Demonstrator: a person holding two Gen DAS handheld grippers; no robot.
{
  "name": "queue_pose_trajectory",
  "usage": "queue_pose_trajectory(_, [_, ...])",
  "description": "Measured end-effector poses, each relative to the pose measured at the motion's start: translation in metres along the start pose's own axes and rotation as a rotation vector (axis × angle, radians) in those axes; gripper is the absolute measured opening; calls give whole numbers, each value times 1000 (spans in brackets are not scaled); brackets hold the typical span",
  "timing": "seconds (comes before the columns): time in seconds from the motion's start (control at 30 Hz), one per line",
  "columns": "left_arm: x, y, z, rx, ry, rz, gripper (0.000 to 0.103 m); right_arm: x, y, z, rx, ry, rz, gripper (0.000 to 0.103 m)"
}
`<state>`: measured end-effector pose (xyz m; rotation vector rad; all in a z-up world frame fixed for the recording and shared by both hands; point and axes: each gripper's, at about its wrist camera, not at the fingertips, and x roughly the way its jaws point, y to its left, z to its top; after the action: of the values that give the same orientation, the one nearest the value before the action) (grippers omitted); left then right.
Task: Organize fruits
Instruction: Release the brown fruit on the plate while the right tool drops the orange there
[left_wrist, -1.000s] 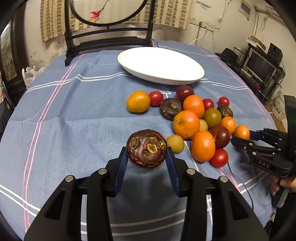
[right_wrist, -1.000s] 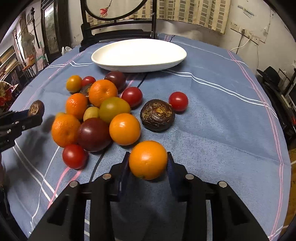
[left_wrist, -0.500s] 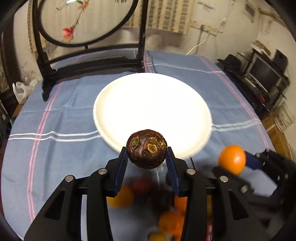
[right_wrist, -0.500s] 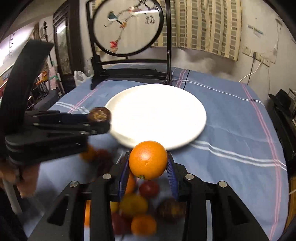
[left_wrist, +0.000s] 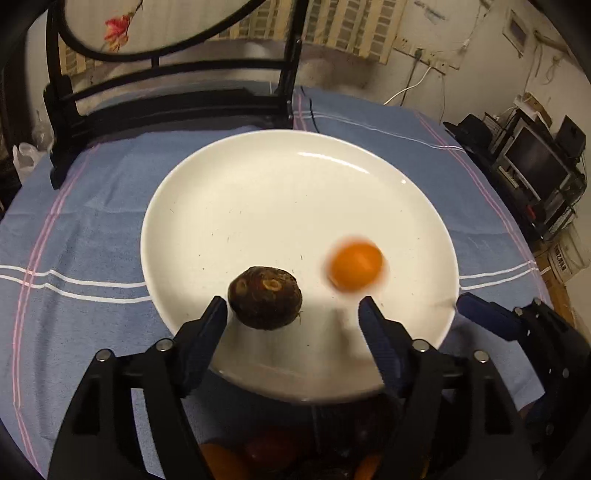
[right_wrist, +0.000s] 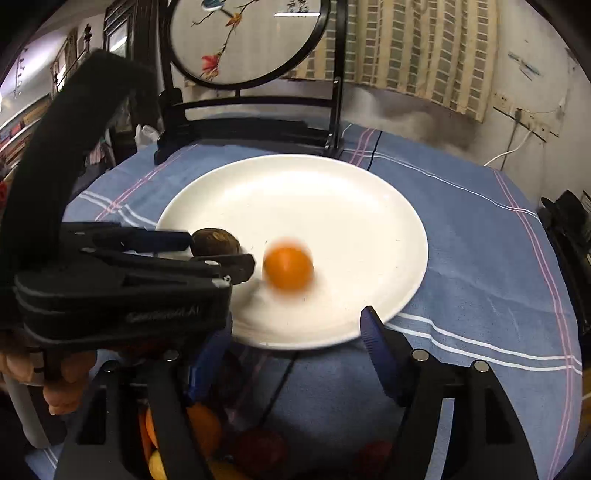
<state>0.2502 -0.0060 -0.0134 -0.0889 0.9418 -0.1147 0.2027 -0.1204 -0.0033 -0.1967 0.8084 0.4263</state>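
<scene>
Plate (left_wrist: 258, 192): dark fruit (left_wrist: 264, 297), orange (left_wrist: 355, 264) (blurred) just released. Left gripper (left_wrist: 291, 317) and right gripper (right_wrist: 295, 332) fingers just spread, empty. Pile remains.

Dim, warm indoor light; glare streak on white plate (left_wrist: 354, 162); orange (right_wrist: 289, 268) motion-blurred; soft shadows under fruit; fisheye bending, dark vignetted corners.
</scene>
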Motion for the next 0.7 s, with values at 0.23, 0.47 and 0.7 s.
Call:
queue_pose_trajectory(0.23, [-58, 10, -21, -7, -85, 37, 88, -20, -14, 1, 67, -6, 17, 73])
queue_pose_trajectory(0.47, [-92, 43, -76, -104, -126, 8, 93, -59, -22, -29, 116, -59, -3, 74])
queue_pose_trajectory(0.7, [-84, 41, -101, -91, -78, -29, 93, -81, -25, -101, 186, 1, -45, 74])
